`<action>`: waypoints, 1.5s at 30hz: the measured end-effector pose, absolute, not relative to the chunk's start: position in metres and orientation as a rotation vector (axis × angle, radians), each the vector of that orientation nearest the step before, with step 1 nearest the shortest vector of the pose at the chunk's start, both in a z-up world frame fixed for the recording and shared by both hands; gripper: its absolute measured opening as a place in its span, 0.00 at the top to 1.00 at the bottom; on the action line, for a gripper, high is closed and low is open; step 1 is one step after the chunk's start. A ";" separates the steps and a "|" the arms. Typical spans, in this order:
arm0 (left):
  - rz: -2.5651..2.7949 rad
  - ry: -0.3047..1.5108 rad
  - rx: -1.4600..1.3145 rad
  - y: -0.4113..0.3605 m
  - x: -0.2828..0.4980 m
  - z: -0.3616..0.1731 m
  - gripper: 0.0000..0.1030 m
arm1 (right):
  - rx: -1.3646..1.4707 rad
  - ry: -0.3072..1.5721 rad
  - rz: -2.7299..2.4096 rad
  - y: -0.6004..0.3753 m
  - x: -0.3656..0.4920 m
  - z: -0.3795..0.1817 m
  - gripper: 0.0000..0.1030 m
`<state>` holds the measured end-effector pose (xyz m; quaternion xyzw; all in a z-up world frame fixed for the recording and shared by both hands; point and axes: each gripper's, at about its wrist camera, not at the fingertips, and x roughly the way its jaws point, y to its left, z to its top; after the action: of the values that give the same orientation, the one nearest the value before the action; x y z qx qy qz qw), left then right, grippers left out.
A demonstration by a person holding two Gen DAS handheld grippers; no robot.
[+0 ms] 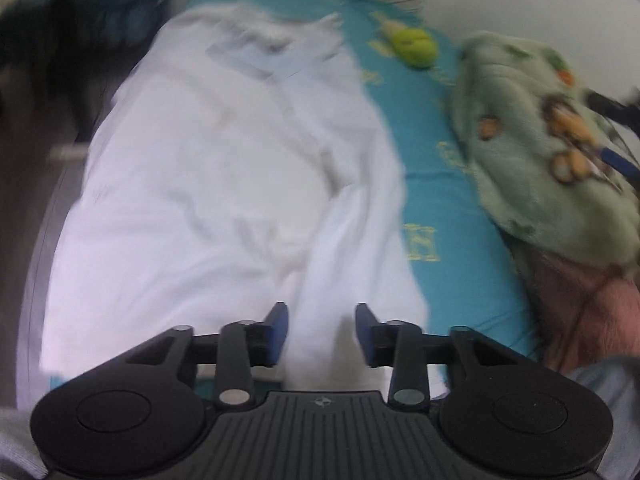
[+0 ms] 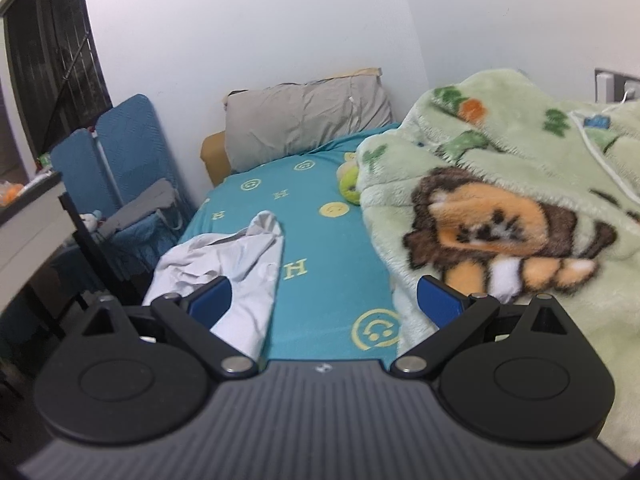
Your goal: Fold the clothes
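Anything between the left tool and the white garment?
Nothing visible. The left tool is open right over the white garment, with cloth showing between its fingers. The green blanket lies off to the right.

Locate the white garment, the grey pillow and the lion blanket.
white garment (image 1: pixel 224 184): left wrist view, middle of the cloth.
grey pillow (image 2: pixel 306 120): right wrist view, centre of its front.
lion blanket (image 2: pixel 496 224): right wrist view, lion's face.

Soft, even indoor light; the left wrist view is heavily motion-blurred, perhaps overexposed, both fisheye-bent at edges.
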<state>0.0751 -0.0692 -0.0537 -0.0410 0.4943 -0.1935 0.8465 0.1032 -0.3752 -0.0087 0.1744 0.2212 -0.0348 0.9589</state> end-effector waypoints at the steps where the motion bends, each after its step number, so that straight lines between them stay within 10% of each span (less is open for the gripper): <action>1: -0.457 1.017 -0.059 -0.080 0.071 -0.050 0.47 | 0.373 0.454 -0.056 -0.376 0.104 -0.010 0.02; 12: -0.641 0.996 0.344 -0.179 0.041 -0.112 0.34 | 0.464 0.483 -0.014 -0.382 0.114 -0.017 0.08; 15: -0.645 1.022 0.378 -0.178 0.040 -0.124 0.49 | 0.484 0.490 0.004 -0.384 0.119 -0.019 0.08; 19: -0.675 1.054 0.268 -0.162 0.048 -0.126 0.96 | 0.544 0.495 0.065 -0.385 0.132 -0.023 0.07; 43: -0.950 1.033 -0.198 -0.106 0.091 -0.139 0.99 | 0.483 0.672 0.227 -0.324 0.503 -0.178 0.34; 45: -0.986 1.032 -0.211 -0.107 0.094 -0.141 0.99 | 0.471 0.667 0.269 -0.318 0.513 -0.180 0.49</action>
<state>0.0942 -0.1065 -0.1414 -0.0964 0.4725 -0.4515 0.7508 0.5134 -0.3182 -0.1795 0.2283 0.3232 0.1306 0.9091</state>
